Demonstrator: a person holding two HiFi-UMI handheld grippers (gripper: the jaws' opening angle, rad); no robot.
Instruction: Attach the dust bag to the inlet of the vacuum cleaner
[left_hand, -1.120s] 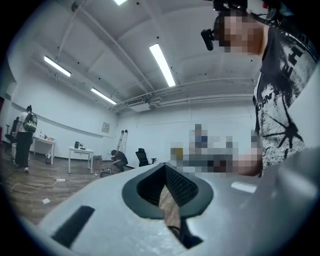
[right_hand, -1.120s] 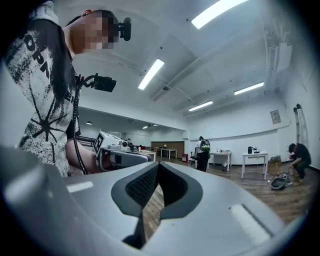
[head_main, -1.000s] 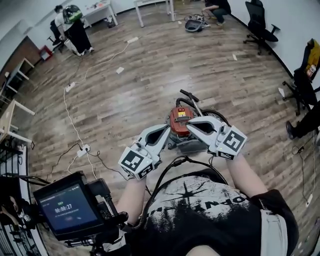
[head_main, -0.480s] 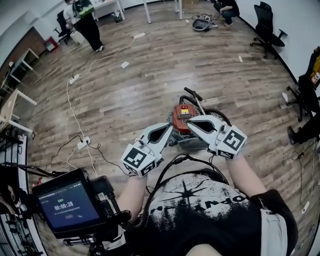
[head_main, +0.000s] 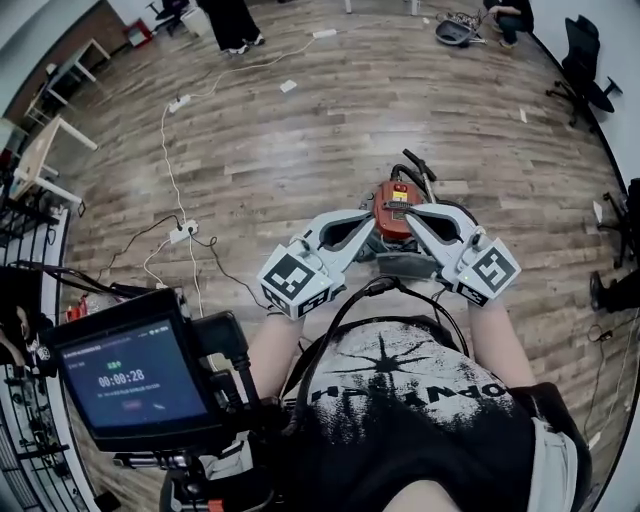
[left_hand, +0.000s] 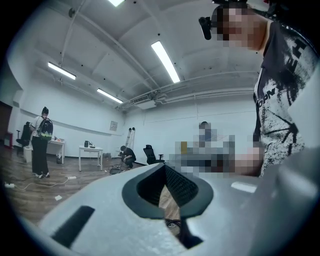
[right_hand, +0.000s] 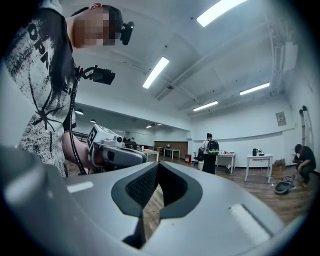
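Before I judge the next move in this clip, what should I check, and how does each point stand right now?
1. Is the vacuum cleaner in sight? Ok: it stands on the floor in front of the person, behind both grippers' tips.
2. Has the dust bag been found? Not ok: no view shows one.
3. Is the left gripper free? Ok: jaws together, nothing between them.
4. Is the right gripper free? Ok: jaws together, nothing between them.
5. Are the jaws ready to grasp? Not ok: both are shut.
6. Is the inlet reachable? Cannot tell: no view shows it.
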